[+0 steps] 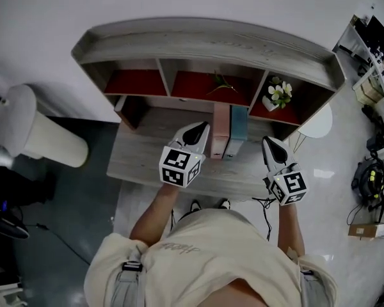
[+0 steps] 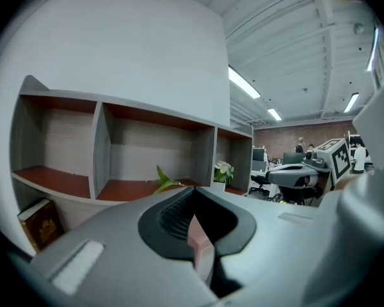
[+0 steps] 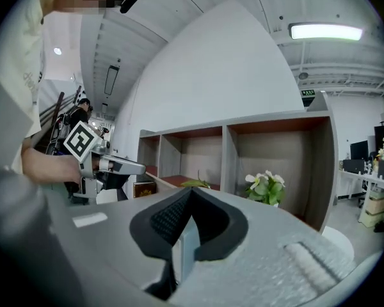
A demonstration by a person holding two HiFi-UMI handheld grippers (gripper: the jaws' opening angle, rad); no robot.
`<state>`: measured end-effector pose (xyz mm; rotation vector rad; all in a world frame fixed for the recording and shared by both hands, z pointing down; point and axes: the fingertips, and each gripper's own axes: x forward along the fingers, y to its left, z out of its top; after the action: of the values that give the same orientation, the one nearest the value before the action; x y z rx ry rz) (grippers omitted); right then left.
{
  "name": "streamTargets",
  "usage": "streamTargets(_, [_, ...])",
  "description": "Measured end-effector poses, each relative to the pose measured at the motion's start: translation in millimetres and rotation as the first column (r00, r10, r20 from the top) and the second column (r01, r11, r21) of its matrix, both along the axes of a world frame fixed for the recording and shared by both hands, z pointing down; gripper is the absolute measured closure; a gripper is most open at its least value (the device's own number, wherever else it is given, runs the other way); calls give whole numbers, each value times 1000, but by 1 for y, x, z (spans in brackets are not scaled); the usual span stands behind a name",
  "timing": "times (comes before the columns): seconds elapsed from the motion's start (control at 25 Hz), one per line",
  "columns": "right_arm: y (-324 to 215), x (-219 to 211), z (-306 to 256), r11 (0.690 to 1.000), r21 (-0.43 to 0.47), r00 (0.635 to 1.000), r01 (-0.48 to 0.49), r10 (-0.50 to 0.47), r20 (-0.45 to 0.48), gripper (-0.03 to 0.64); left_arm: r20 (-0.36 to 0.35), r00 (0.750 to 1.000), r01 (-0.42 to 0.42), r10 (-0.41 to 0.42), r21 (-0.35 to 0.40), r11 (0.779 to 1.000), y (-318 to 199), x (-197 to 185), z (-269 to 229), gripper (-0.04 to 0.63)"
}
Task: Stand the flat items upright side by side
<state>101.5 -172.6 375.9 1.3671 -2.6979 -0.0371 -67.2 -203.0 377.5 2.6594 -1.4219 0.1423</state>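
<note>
Two flat books stand upright side by side on the desk (image 1: 147,155), spines toward me: a pink book (image 1: 221,130) and a teal book (image 1: 238,130) touching its right side. My left gripper (image 1: 200,130) hovers just left of the pink book, jaws shut with nothing held. My right gripper (image 1: 269,143) hangs to the right of the teal book, apart from it, also shut and empty. In the left gripper view the shut left gripper (image 2: 194,197) frames a sliver of the pink book (image 2: 199,238). The right gripper (image 3: 190,194) likewise shows the teal book (image 3: 184,248) beyond it.
A grey shelf unit (image 1: 205,40) with red-floored compartments runs along the desk's back. It holds a green sprig (image 1: 223,82) and a pot of white flowers (image 1: 278,94). A brown book (image 1: 131,110) leans under the shelf at left. A white cylinder (image 1: 35,130) stands left of the desk.
</note>
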Motion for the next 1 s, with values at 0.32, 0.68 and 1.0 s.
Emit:
streamTargets(0.32, [-4, -6, -38, 999, 44, 999, -31, 32, -38, 615, -55, 998, 26, -23, 58, 998, 11, -15, -42, 583])
streamTargets(0.68, [-3, -12, -46, 999, 31, 1000, -11, 11, 7, 615, -37, 998, 45, -44, 23, 999, 10, -16, -25, 583])
streamTargets(1.0, [-5, -2, -34, 1000, 11, 999, -25, 24, 42, 615, -43, 994, 98, -99, -6, 995, 16, -31, -9, 583])
